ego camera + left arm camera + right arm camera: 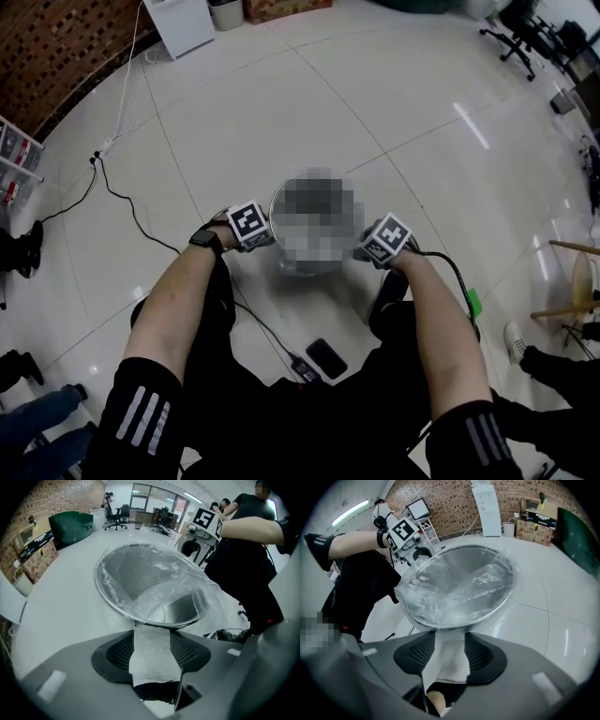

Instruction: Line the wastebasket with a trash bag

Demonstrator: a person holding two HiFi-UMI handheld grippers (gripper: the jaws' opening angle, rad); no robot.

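Our left gripper (152, 634) held its jaws apart at one side of the wastebasket (99, 584), pressing on nothing; only the film-draped wall showed in the gap. Our right gripper (450, 637) stood equally open at the opposite side. The clear trash bag (208, 597) sat inside the round metal basket, its edge turned over the rim. The basket stood on the pale tiled floor (375, 112) between our arms.

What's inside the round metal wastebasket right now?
A clear plastic trash bag lines the round metal wastebasket, its edge folded over the rim. Bare metal wall and floor show through the film; no rubbish visible. Crumpled film hides part of the bottom.
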